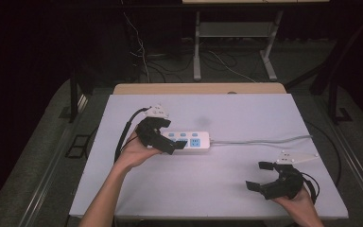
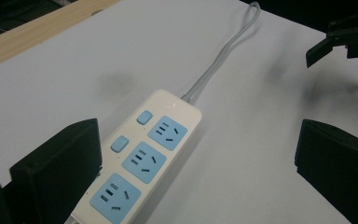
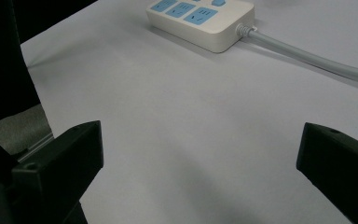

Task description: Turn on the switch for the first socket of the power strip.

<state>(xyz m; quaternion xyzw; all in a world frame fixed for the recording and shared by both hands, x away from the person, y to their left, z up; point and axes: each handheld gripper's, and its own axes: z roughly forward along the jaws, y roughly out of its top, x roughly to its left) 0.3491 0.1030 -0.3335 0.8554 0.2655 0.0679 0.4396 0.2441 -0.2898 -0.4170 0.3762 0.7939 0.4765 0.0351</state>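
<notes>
left gripper [image 1: 177, 145] over power strip [image 1: 191, 140], gaping

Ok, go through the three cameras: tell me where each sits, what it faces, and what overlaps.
High view: above the person's side, looking forward and down on the table; both forearms, left tongs at the power strip, right tongs open.
Left gripper view: rides the left tongs, facing along the strip towards its cord.
Right gripper view: rides the right tongs, facing across bare table to the strip.
Shared: all three show the strip.

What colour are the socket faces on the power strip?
Light blue, set in the power strip's cream-white body; clearest in the left gripper view.
</notes>
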